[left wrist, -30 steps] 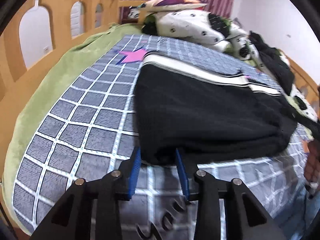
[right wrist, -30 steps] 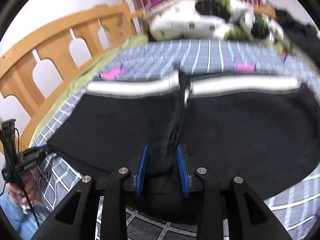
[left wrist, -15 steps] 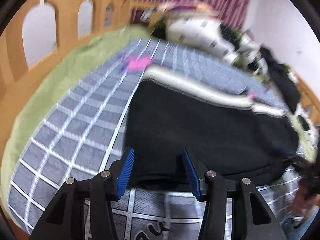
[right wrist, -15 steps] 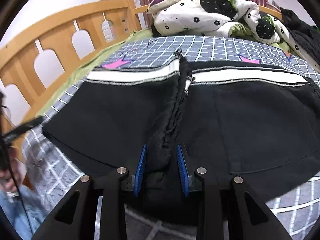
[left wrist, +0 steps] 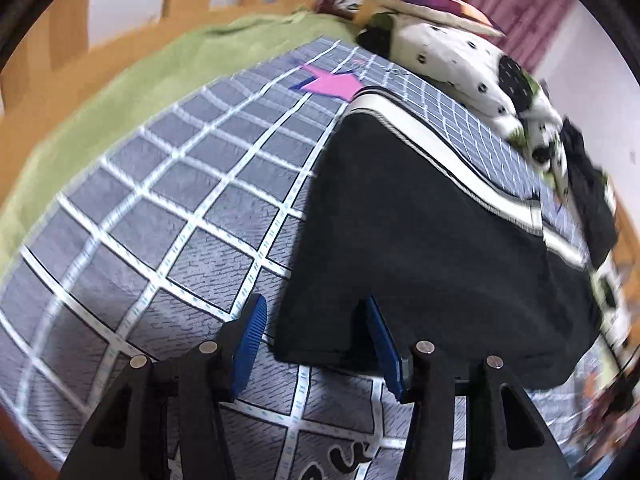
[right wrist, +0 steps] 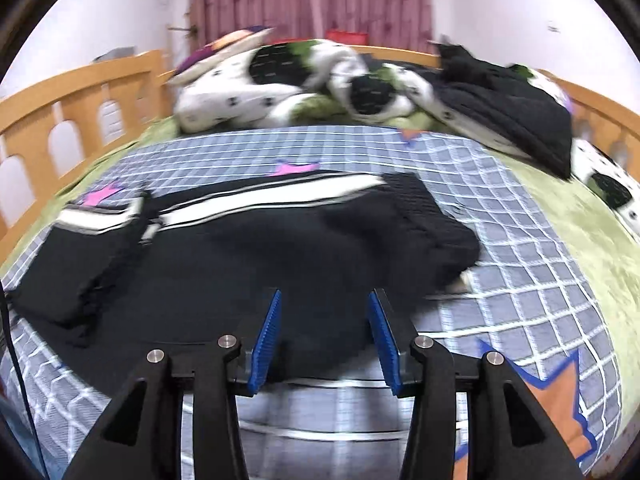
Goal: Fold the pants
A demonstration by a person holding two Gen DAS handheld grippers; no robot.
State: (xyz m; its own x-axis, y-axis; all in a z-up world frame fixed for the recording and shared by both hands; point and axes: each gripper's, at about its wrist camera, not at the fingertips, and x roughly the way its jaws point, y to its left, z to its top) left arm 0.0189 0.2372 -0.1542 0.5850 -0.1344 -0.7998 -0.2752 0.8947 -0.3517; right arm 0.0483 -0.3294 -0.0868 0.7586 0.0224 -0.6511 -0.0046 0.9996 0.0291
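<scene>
Black pants (left wrist: 420, 240) with a white side stripe (left wrist: 460, 168) lie flat on the grey checked bedspread (left wrist: 180, 208). My left gripper (left wrist: 315, 308) is open at their near left corner; the hem lies between the blue pads (left wrist: 250, 332), which do not press on it. In the right wrist view the pants (right wrist: 280, 248) stretch across the bed, a folded part at the left and the ribbed waistband (right wrist: 420, 204) at the right. My right gripper (right wrist: 325, 300) hovers over the near edge, its jaws opening, with black cloth beneath them and nothing pinched.
A wooden bed rail (right wrist: 60, 120) runs along the left. A white dotted duvet (right wrist: 260, 92) and a pillow (left wrist: 420, 4) are heaped at the far end, dark clothing (right wrist: 512, 108) at the far right. A green blanket (right wrist: 580, 232) borders the bedspread.
My right gripper has let go of the bunched black cloth and swept right along the pants. My left gripper has opened wider, rolled and shifted at the pants' corner.
</scene>
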